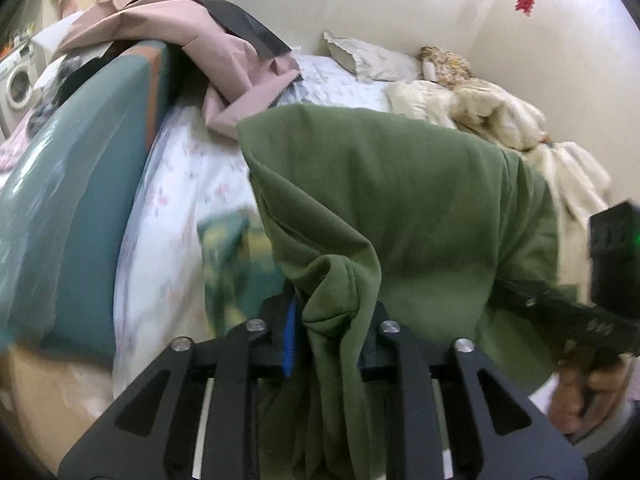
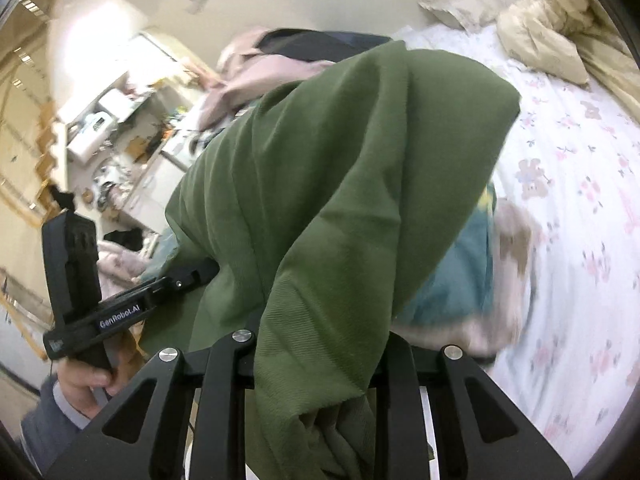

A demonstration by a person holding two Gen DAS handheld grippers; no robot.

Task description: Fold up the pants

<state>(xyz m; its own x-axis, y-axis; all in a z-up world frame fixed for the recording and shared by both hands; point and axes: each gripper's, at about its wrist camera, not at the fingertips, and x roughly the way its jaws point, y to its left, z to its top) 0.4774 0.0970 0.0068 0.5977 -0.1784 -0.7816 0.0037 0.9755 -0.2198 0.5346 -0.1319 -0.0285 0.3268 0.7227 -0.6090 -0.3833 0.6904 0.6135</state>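
In the left wrist view, the left gripper (image 1: 332, 320) pinches a bunched edge of the green pants (image 1: 392, 200), the cloth squeezed between its two fingers and draping down over the gripper body. The pants hang lifted above the bed (image 1: 188, 168), whose sheet is white with pink flowers. Beyond the pants, a pink garment (image 1: 240, 68) with a black piece lies heaped on the bed and over a teal headboard-like panel (image 1: 88, 152) at the bed's side. A pillow (image 1: 368, 56) and a crumpled cream blanket (image 1: 492, 108) lie at the bed's far end by the wall. Beside the pants, the right gripper's black body (image 1: 616, 248) shows; its fingertips are hidden by cloth.

In the right wrist view, the right gripper (image 2: 320, 344) clamps another part of the pants (image 2: 340, 160), the fabric folded over and spilling between its fingers. A teal patterned cloth (image 2: 452, 276) lies on the bed (image 2: 580, 240) below the pants. Beside the pants, the left hand (image 2: 92, 380) grips the other gripper's handle, marked GenRobot.AI.
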